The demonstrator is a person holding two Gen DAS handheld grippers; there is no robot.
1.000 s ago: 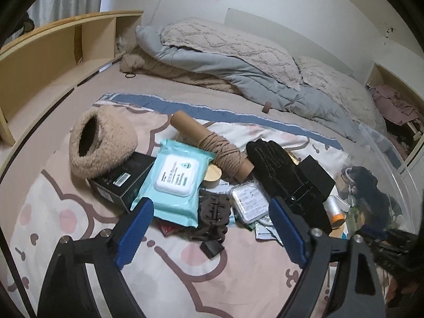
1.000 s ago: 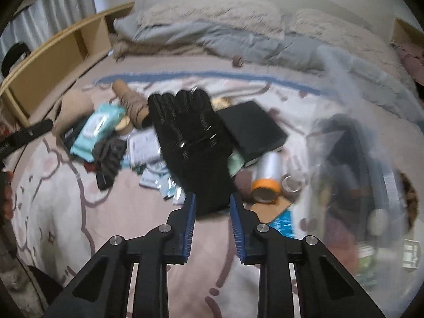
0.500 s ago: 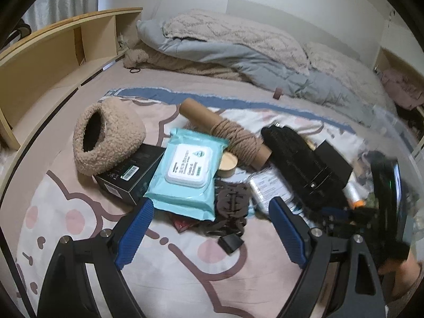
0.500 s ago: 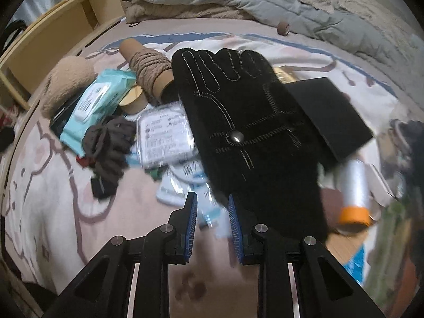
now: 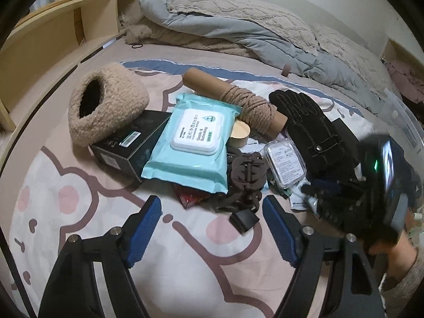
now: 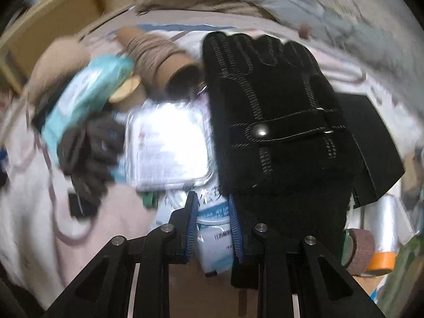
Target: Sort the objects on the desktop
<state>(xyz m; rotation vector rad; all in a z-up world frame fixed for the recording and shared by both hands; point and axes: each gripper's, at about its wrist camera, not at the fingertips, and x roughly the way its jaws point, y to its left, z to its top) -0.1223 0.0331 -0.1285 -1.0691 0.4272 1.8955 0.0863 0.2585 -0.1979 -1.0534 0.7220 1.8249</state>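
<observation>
One black glove [image 5: 312, 129], one wipes pack [image 5: 193, 143], one twine spool [image 5: 238, 100], one fleece hat [image 5: 106, 103], two black boxes [image 5: 129, 145] [image 6: 371, 143].

Black gripper frames, silver screws; blue ribbed fingers [image 5: 144, 221]; grey sleeve [image 5: 405, 288].

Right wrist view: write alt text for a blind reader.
The right gripper, jaws slightly apart, sits low over a white sachet beside a black glove. Blurred behind: a clear plastic packet and a twine spool.
</observation>
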